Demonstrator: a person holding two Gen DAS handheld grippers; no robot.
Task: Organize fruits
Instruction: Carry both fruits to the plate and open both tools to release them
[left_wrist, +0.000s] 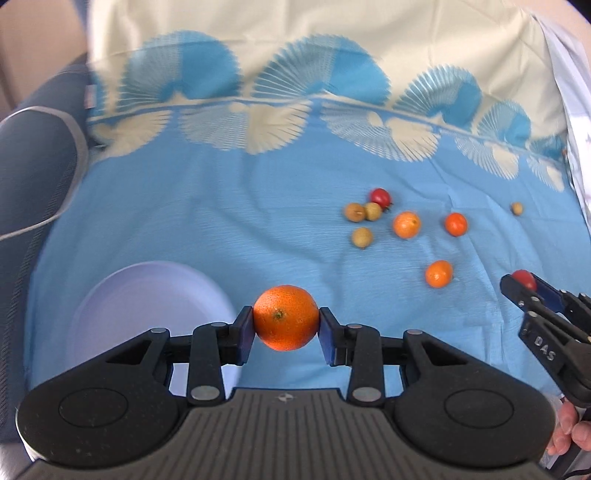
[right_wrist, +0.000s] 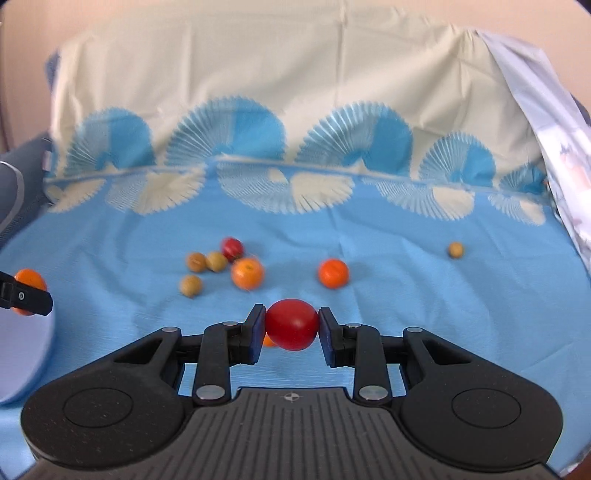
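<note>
Left gripper (left_wrist: 286, 328): jaws pinching an orange (left_wrist: 285, 317) across its middle, lower centre of the left view, lifted off the cloth (left_wrist: 207, 221). Only the pad edges touch a round, dimpled skin, so a quick swing or tilt could roll it out

Right gripper (right_wrist: 291, 328): jaws pinching a red tomato (right_wrist: 292, 324), lower centre of the right view. Smooth and soft: too much squeeze would split it, too little and it slips. Another orange fruit (right_wrist: 269, 341) peeks out just under the left pad, so dropping straight down could knock it

Plate (left_wrist: 147, 310), pale, sits lower left of the left view, partly under the left gripper; likely drop spot, can't tell for sure. Its rim is low, so fruit let go from height may bounce or roll off

Both grippers heading for the plate at once could clash; the right one already shows at the right edge of the left view

Mid frame: loose cluster of small oranges (left_wrist: 406, 224), brownish fruits (left_wrist: 362, 236) and a second tomato (left_wrist: 380, 196), some touching. One stray brownish fruit (left_wrist: 516, 208) lies far right. Wrinkled cloth, anything nudged will roll

Open room: wide bare cloth centre and left, between plate and cluster. Limits: dark cushion (left_wrist: 33, 166) at left edge, cloth rising like a backrest along the top, white fabric (left_wrist: 576, 110) upper right
</note>
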